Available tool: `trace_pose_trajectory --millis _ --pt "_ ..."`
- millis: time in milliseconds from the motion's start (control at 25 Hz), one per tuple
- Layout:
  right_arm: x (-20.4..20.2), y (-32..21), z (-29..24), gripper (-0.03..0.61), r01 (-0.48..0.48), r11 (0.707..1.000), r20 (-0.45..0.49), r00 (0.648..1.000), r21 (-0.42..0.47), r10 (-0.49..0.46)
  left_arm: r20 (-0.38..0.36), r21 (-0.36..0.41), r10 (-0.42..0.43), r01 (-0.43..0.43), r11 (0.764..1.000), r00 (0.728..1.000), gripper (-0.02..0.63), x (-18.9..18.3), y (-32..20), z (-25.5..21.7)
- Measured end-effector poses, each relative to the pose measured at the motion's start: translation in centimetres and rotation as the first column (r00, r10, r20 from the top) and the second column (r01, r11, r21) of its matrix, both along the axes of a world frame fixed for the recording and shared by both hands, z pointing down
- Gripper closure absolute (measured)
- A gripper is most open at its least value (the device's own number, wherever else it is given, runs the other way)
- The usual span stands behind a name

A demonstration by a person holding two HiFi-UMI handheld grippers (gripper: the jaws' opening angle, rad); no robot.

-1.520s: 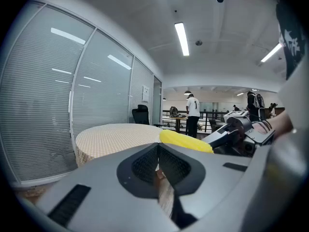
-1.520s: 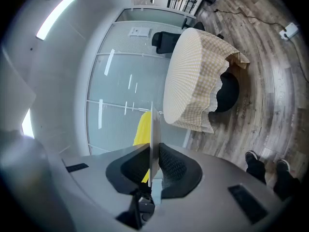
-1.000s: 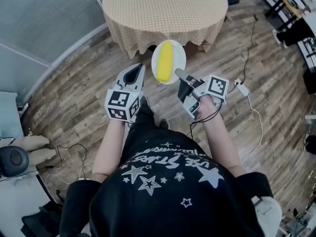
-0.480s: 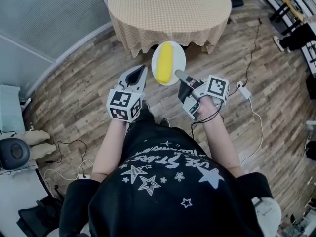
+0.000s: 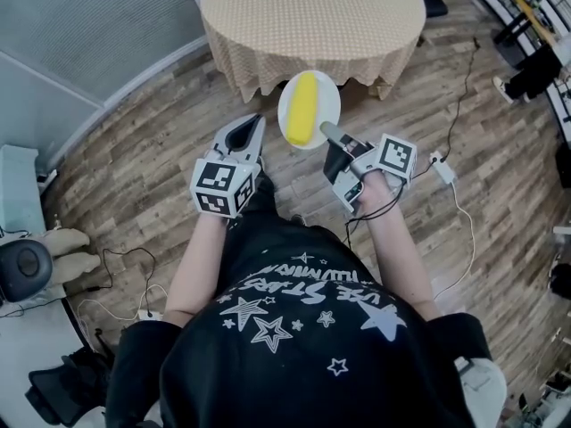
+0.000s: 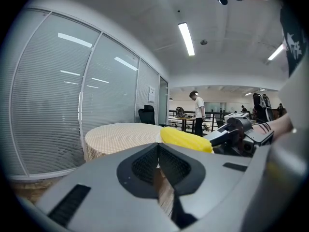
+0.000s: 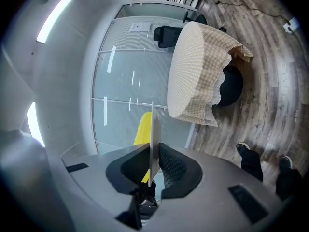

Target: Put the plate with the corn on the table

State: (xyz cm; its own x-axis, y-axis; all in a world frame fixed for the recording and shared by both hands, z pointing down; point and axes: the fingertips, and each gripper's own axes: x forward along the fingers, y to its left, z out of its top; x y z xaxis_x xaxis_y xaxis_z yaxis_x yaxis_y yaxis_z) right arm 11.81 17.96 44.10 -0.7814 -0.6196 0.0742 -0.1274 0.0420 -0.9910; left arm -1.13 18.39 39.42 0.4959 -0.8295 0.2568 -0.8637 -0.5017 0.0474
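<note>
The fingers (image 7: 176,169) of the right gripper (image 5: 327,133) are closed tight on the near rim of the white plate (image 5: 329,94), holding it in the air at the centre of the head view. To its lower left, apart from the plate, the left gripper (image 5: 253,125) has its fingers (image 6: 145,166) drawn together on nothing. The yellow corn (image 5: 302,109) lies lengthwise on the plate. Beyond, at top centre, stands the round table (image 5: 312,12) under a checked beige cloth, the plate just short of its edge, above the wooden floor (image 5: 134,163).
</note>
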Motion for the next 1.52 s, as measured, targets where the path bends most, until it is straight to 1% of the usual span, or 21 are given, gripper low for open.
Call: trace_pose_trajectory --millis 200,480,760,1000,1080,1200,1280,1520 --pt "0.2 -0.2 0.7 0.523 -0.018 1.000 0.008 1.000 -0.020 0.019 -0.006 -0.003 0.005 -0.005 1.000 1.000 0.606 -0.2 -0.7 0.5" --pt "0.4 -0.6 1.3 0.523 -0.034 0.999 0.011 0.999 -0.005 0.034 -0.010 0.003 0.031 -0.031 1.000 0.999 0.606 0.1 -1.5 1.5" --pt "0.4 -1.1 1.5 0.523 -0.036 0.999 0.014 0.999 0.040 0.035 -0.009 0.035 0.052 -0.051 0.998 0.999 0.606 0.4 -2.7 2.0" --pt "0.6 -1.1 1.8 0.523 -0.041 0.998 0.037 0.999 0.056 0.039 -0.008 0.083 0.067 -0.066 0.994 0.998 0.606 1.3 -3.9 1.5" --pt "-0.3 -3.3 1.9 0.523 -0.040 0.998 0.027 0.999 0.046 0.039 -0.015 0.069 0.075 -0.073 0.995 0.997 0.606 0.6 -6.5 1.8" --pt "-3.2 -10.2 2.0 0.523 -0.036 0.999 0.004 0.999 0.008 0.036 -0.040 0.023 0.078 -0.077 0.997 0.996 0.606 -2.3 -13.8 2.3" --pt "-4.6 -13.8 2.0 0.523 -0.038 0.999 -0.002 0.999 -0.004 0.038 -0.051 0.008 0.078 -0.078 0.997 0.996 0.606 -3.7 -17.5 2.5" --pt "-6.1 -18.7 2.3 0.523 -0.051 0.998 -0.010 0.999 -0.022 0.050 -0.048 -0.027 0.088 -0.090 0.996 0.995 0.606 -5.1 -22.7 3.5"
